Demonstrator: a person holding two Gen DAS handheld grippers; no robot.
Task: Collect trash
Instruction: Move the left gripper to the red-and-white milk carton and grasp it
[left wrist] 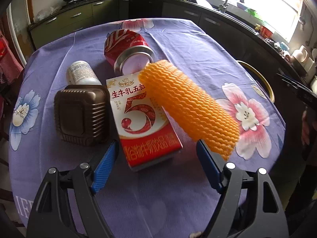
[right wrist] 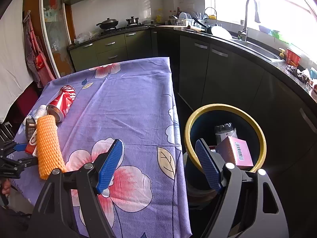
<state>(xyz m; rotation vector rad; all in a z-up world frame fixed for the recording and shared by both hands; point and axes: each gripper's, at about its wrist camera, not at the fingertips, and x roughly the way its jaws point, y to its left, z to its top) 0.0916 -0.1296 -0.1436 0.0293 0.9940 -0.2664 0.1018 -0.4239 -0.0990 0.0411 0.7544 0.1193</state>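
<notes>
Trash lies on a purple flowered tablecloth (left wrist: 178, 45): an orange foam net sleeve (left wrist: 188, 107), a red-and-white drink carton (left wrist: 144, 123), a brown plastic tub (left wrist: 82, 115), a white bottle (left wrist: 81, 73) and a red can (left wrist: 126, 47) on its side. My left gripper (left wrist: 156, 164) is open, its fingers on either side of the carton's near end, just short of it; the sleeve lies over the carton by the right finger. My right gripper (right wrist: 160, 164) is open and empty over the table's right edge, beside a yellow-rimmed bin (right wrist: 225, 107). The sleeve (right wrist: 48, 148) and can (right wrist: 63, 103) also show in the right wrist view.
The bin stands on the floor right of the table and holds a pink box (right wrist: 237, 150) and a clear bottle (right wrist: 222, 130). Dark kitchen cabinets (right wrist: 218, 69) and a sink counter run behind and to the right. A stove with pans (right wrist: 111, 23) is at the back.
</notes>
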